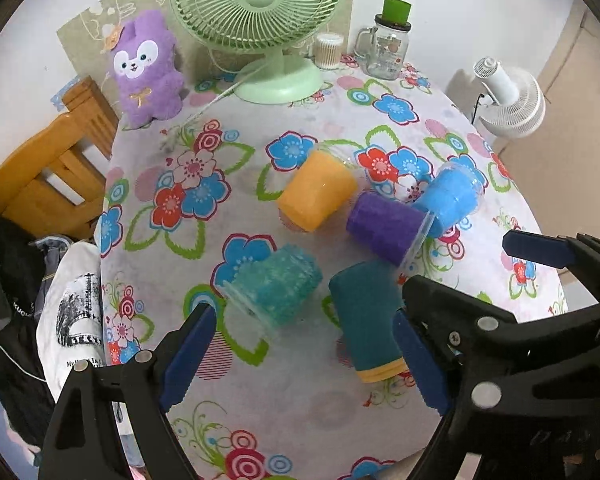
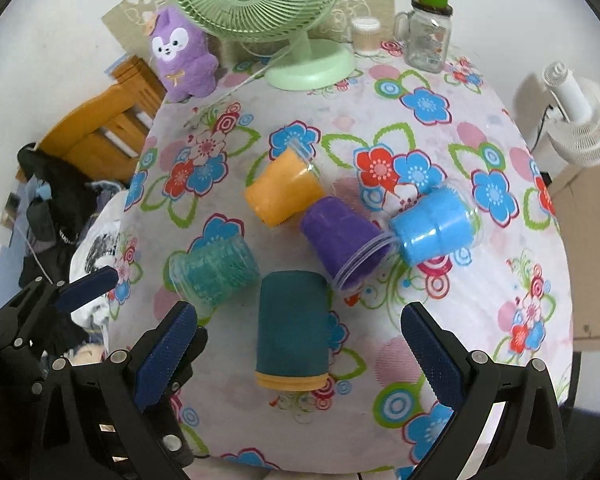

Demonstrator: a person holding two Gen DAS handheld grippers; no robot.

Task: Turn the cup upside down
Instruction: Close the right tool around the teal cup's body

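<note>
Cup, dark teal (image 2: 292, 326): lying sideways, lower centre, yellow-rimmed mouth toward bottom edge, base upward. Left gripper (image 1: 304, 354), right gripper (image 2: 300, 354): released, empty.

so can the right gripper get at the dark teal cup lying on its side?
Probably yes: the right gripper is open, the dark teal cup lies between its fingers, nothing on top.

The only lettering I can partly read is small black print beginning "My" under the picture on the white printed shirt (image 1: 74, 320) beside my table; the glass jar's label (image 1: 388, 54) is too blurred.
</note>
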